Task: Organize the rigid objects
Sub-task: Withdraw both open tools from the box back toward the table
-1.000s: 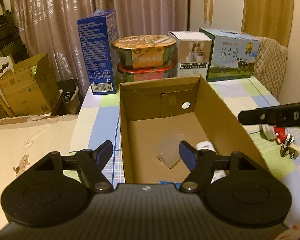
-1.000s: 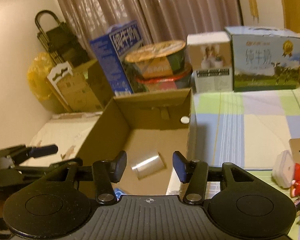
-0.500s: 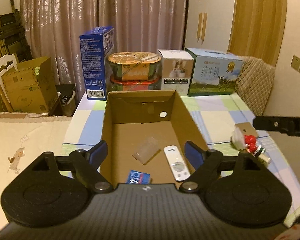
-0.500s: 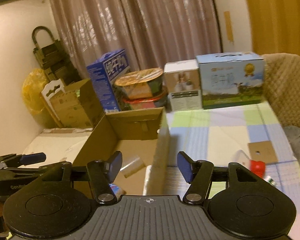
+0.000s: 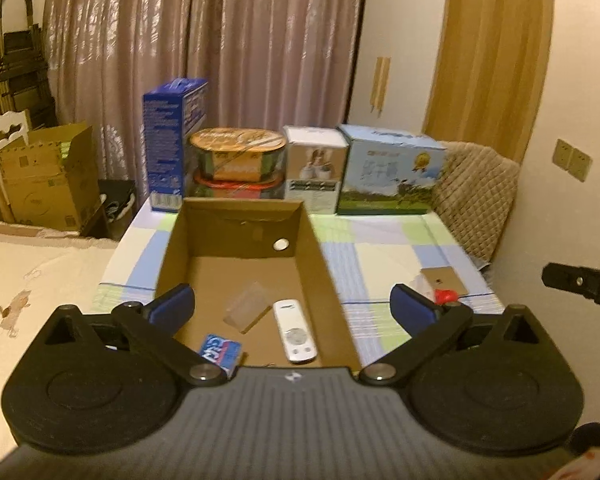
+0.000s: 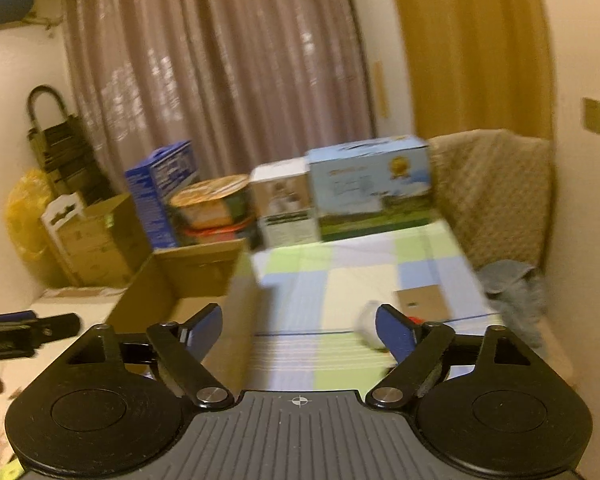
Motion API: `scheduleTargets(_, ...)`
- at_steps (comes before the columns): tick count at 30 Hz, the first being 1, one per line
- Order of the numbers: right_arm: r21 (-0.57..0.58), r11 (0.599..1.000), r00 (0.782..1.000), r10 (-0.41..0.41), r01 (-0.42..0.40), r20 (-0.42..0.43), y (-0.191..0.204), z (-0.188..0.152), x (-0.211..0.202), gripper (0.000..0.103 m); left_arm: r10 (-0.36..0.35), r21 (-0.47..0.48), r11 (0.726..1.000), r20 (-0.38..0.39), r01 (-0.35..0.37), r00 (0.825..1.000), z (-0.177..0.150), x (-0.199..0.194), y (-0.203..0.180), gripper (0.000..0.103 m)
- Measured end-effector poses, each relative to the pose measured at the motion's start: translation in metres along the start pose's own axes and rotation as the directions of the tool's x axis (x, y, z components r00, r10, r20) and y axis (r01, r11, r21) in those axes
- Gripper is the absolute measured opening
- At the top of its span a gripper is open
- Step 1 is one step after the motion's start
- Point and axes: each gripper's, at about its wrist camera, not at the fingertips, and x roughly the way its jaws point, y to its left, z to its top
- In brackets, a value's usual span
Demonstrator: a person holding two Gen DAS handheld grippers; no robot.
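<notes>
rigid objects are partly sorted: we judge the step in hand to be the move from a finished drop toward the next pickup. our left gripper (image 5: 292,306) hangs above the near end of the cardboard box (image 5: 312,240), jaws spread wide and holding nothing. our right gripper (image 6: 298,330) is likewise spread and empty, over the tablecloth (image 6: 340,276) just beside the box's right wall; this view is blurred.

inside the box, near its front edge, lie a white remote (image 5: 295,330), a clear plastic piece (image 5: 247,310) and a small blue packet (image 5: 221,350). the remote lies flat, long axis running front to back of the box, button end toward us. the clear piece lies on a diagonal to the box walls.

near the right edge of the table, a white and red item (image 6: 370,328) sits beside a brown card (image 6: 422,303); its shape and heading we cannot tell. the next move calls for lowering the right gripper over that item, aligning the jaws across its narrower side before closing.
</notes>
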Motion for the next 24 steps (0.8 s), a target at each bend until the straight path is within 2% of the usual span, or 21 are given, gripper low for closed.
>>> scheduleTargets(5, 0.021, 0.994, 0.994, -0.104, 0.103, 0.02, -0.037, -0.015, -0.026, 0.088, -0.04, 0.04, 0.998, 0.013, 0.039, 0.999, -0.005, -0.006, -0.027, 0.102)
scheduleTargets(9, 0.053, 0.988, 0.989, -0.146, 0.146, -0.001, -0.064, -0.028, -0.037, 0.089, -0.082, 0.078, 0.994, -0.001, 0.082, 0.997, -0.011, -0.002, -0.05, 0.102)
scheduleTargets(17, 0.095, 0.98, 0.985, -0.172, 0.174, -0.032, -0.098, -0.045, -0.049, 0.089, -0.138, 0.136, 0.98, -0.042, 0.143, 0.99, -0.028, 0.011, -0.088, 0.102)
scheduleTargets(24, 0.116, 0.981, 0.987, -0.152, 0.157, -0.052, -0.113, -0.051, -0.043, 0.089, -0.162, 0.163, 0.971, -0.084, 0.174, 0.983, -0.041, 0.03, -0.111, 0.102)
